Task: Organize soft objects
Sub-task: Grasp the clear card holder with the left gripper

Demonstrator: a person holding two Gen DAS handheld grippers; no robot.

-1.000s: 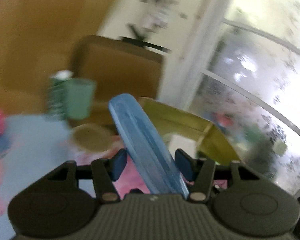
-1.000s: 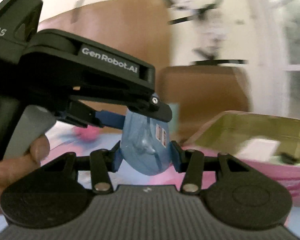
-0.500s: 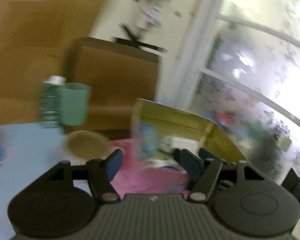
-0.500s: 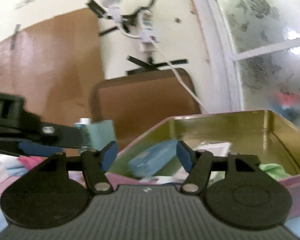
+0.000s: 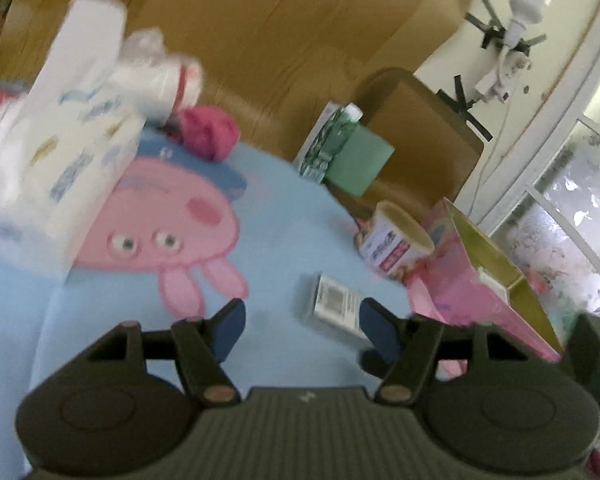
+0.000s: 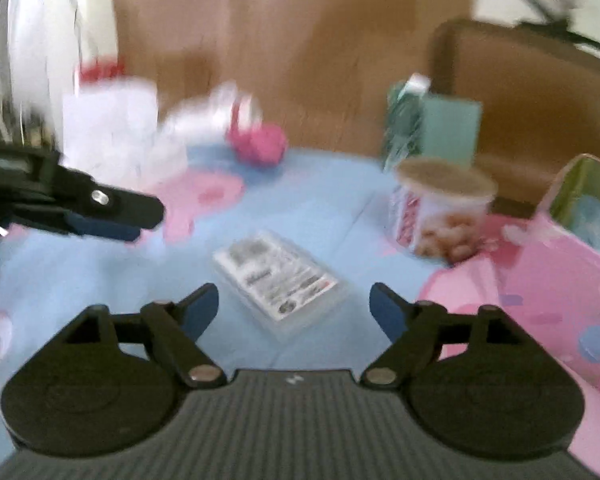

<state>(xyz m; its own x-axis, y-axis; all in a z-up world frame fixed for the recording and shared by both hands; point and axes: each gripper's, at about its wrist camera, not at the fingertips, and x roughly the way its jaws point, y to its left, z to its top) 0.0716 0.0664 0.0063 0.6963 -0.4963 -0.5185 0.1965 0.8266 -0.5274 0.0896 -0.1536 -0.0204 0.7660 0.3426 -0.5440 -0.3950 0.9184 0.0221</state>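
A light blue cloth [image 5: 284, 216] with a big pink cartoon pig [image 5: 168, 216] printed on it covers the table, and everything stands on it. At the right edge there is an open pink box [image 6: 540, 292] with a golden inside [image 5: 496, 256]; in the right wrist view something pale blue [image 6: 592, 216] lies inside the box, but it is too blurred to say what it is. At the far left a white patterned pack [image 5: 60, 152] stands up with a crumpled white bag [image 5: 156, 72] behind it, and a small pink soft bundle [image 5: 208, 132] sits just beside them on the cloth. Further back, near the brown wooden wall, stand a green carton [image 5: 324, 148] and a teal box [image 5: 358, 164], touching each other. A round paper tub [image 6: 440, 208] with a tan lid stands just beside the pink box. A small flat white packet [image 6: 280, 276] with a barcode and printed text lies on the cloth, apart from the tub. The right gripper [image 6: 294, 312] hangs above this packet with its jaws far apart; they have just been opening and nothing is between them. The left gripper [image 5: 302, 328] has its jaws apart as well and holds nothing; in its view the packet [image 5: 334, 304] lies just ahead of the right fingertip. In the right wrist view the left gripper [image 6: 100, 216] reaches in from the left side, over the cloth.
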